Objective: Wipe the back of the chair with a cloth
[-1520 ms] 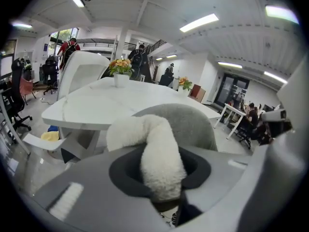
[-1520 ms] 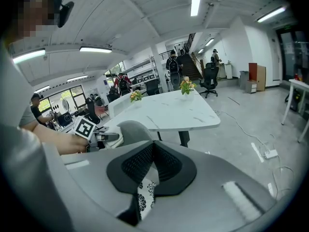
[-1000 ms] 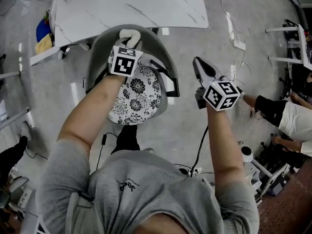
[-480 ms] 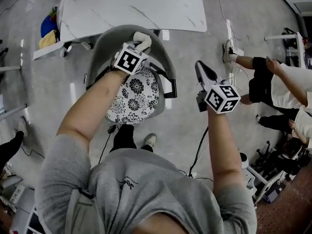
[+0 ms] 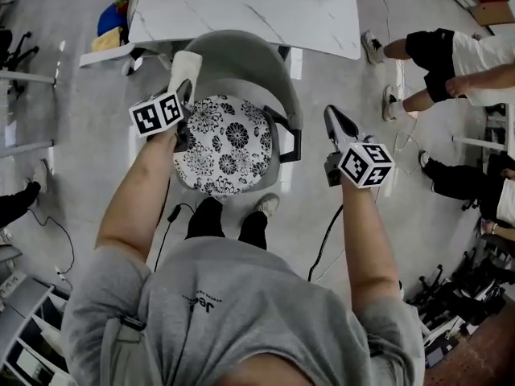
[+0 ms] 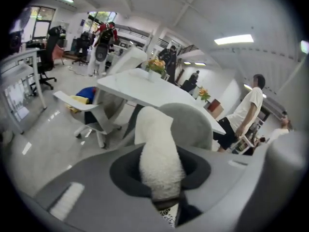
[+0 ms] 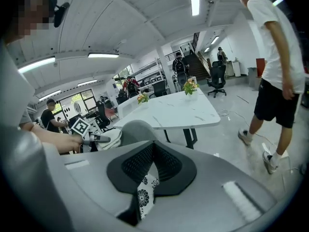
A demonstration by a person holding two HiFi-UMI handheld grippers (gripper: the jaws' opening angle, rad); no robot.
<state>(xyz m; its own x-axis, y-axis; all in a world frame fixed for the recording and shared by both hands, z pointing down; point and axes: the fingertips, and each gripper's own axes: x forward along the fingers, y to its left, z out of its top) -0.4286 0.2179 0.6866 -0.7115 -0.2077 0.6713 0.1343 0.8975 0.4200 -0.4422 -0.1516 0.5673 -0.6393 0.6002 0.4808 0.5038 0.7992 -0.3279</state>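
Note:
The grey chair back (image 5: 245, 55) curves round a floral seat cushion (image 5: 225, 145) in the head view. My left gripper (image 5: 183, 93) is at the left end of the back, shut on a white fluffy cloth (image 5: 187, 67) that lies against the rim. In the left gripper view the cloth (image 6: 157, 158) sticks up between the jaws, with the chair back (image 6: 195, 122) behind it. My right gripper (image 5: 333, 117) hangs to the right of the chair, apart from it, shut with nothing in it. In the right gripper view, the right gripper (image 7: 153, 150) faces the chair back (image 7: 134, 129) and the cloth (image 7: 110, 139).
A white marble-look table (image 5: 241, 10) stands just beyond the chair. A black armrest (image 5: 290, 139) juts out on the chair's right. People stand at the right (image 5: 430, 51), one close by (image 7: 275, 57). A cable (image 5: 326, 244) lies on the floor, and shelving (image 5: 24, 328) stands at lower left.
My left gripper has carried the cloth from the top middle of the chair back round to its left end. The right gripper has stayed beside the chair.

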